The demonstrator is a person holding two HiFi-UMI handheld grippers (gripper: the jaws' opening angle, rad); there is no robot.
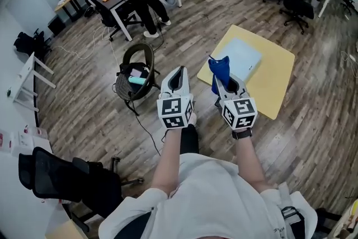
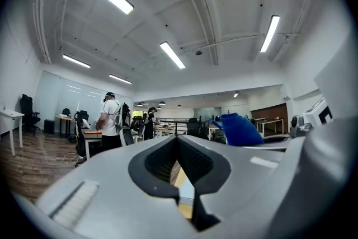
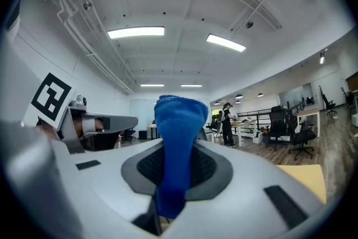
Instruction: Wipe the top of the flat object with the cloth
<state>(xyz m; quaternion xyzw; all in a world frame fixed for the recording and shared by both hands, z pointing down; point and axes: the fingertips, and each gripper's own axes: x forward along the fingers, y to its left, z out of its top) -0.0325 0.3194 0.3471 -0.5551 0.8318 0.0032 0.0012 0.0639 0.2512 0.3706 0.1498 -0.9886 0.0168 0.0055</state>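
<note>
The right tool was clamped on a bunched blue microfibre cloth, which stood limp above the jaws. The left tool was closed and empty. The pale, thin rectangular panel lay by the left edge of the yellow square worktop. The cloth looked soft and light. The panel seemed stiff and liable to slide, so it was best steadied at an edge.

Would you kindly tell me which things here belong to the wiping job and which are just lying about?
Job: blue cloth in the right tool; pale blue flat rectangular object; yellow square table beneath.
Lying about: round black basket; black office chair.
</note>
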